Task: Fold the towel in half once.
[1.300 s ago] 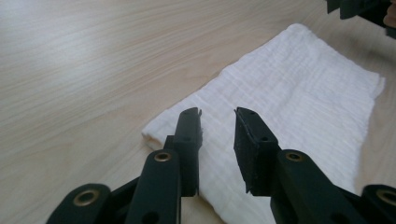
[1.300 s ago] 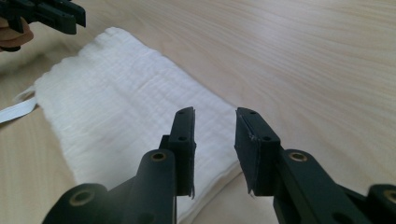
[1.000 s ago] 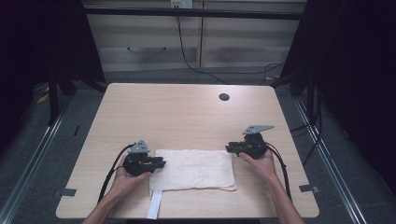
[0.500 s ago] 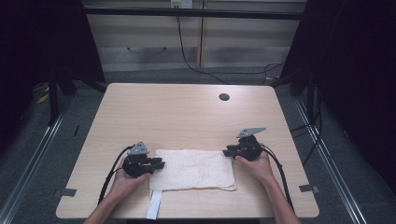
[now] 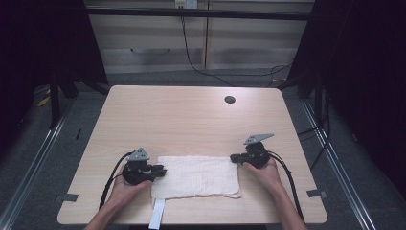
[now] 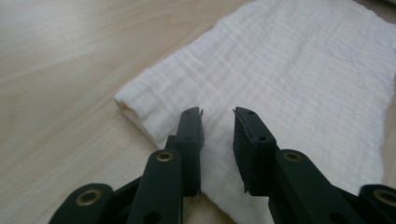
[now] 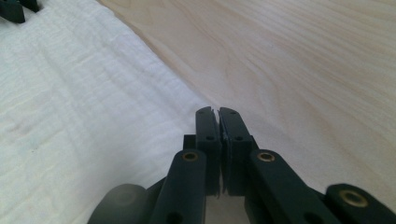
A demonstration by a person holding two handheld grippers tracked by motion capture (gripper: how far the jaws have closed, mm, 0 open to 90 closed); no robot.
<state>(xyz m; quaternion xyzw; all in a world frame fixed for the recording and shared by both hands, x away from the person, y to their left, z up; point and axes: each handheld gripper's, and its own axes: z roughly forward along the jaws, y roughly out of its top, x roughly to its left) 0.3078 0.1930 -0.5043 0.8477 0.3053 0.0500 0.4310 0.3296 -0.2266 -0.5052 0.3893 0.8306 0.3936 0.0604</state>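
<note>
A white folded towel (image 5: 196, 176) lies flat near the table's front edge. My left gripper (image 5: 163, 171) rests at its left edge; in the left gripper view its jaws (image 6: 218, 114) stand apart over the towel (image 6: 303, 70), nothing pinched. My right gripper (image 5: 233, 157) sits at the towel's far right corner. Its jaws have just been closing, and in the right gripper view they (image 7: 217, 112) meet on the corner of the towel (image 7: 70, 116). The left gripper's black jaw tips (image 7: 14, 9) peek in at the top left there.
The light wooden table (image 5: 191, 120) has a dark round cable hole (image 5: 230, 99) at the back right. A white strip (image 5: 157, 213) hangs from the towel over the front edge. Black cables trail from both grippers toward the person.
The right hand has shifted slightly down toward the towel's right corner. The left hand and the towel look unchanged.
</note>
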